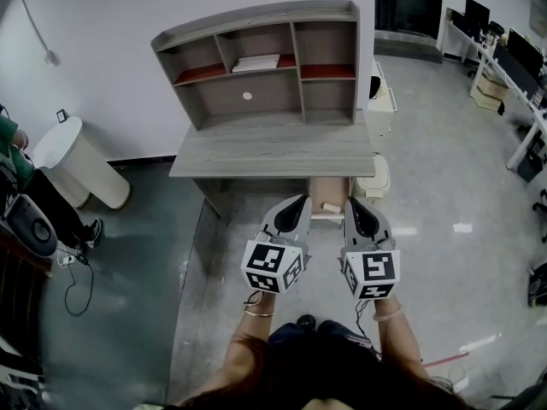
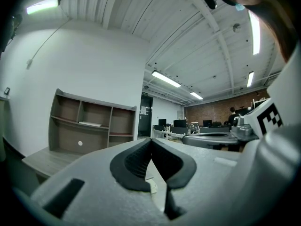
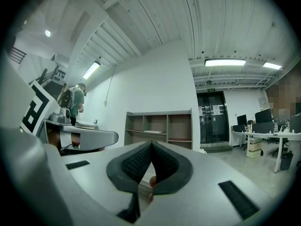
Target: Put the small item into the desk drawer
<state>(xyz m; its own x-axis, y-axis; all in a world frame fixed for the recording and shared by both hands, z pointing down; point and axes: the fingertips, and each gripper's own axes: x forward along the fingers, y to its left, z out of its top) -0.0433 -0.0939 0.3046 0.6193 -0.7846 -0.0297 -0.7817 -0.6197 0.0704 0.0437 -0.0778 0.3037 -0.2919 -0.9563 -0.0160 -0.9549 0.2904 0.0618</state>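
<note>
A grey desk [image 1: 273,148] with a shelf hutch [image 1: 256,58] stands against the wall. Its light wooden drawer [image 1: 318,190] is pulled out under the right part of the top. A small pale item [image 1: 329,206] lies inside it. My left gripper [image 1: 302,200] hovers just left of the drawer and my right gripper [image 1: 354,203] just right of it, both pointing at the desk. In each gripper view the jaws meet at the tips, on the left gripper [image 2: 150,140] and the right gripper [image 3: 151,143], with nothing held. A small peach thing [image 3: 151,181] shows through the gap below the right pads.
A white cylindrical bin [image 1: 81,165] stands left of the desk, with cables on the floor near it. White objects [image 1: 376,178] sit by the desk's right side. Office desks with monitors [image 1: 513,58] line the far right. A person [image 3: 75,100] stands in the background.
</note>
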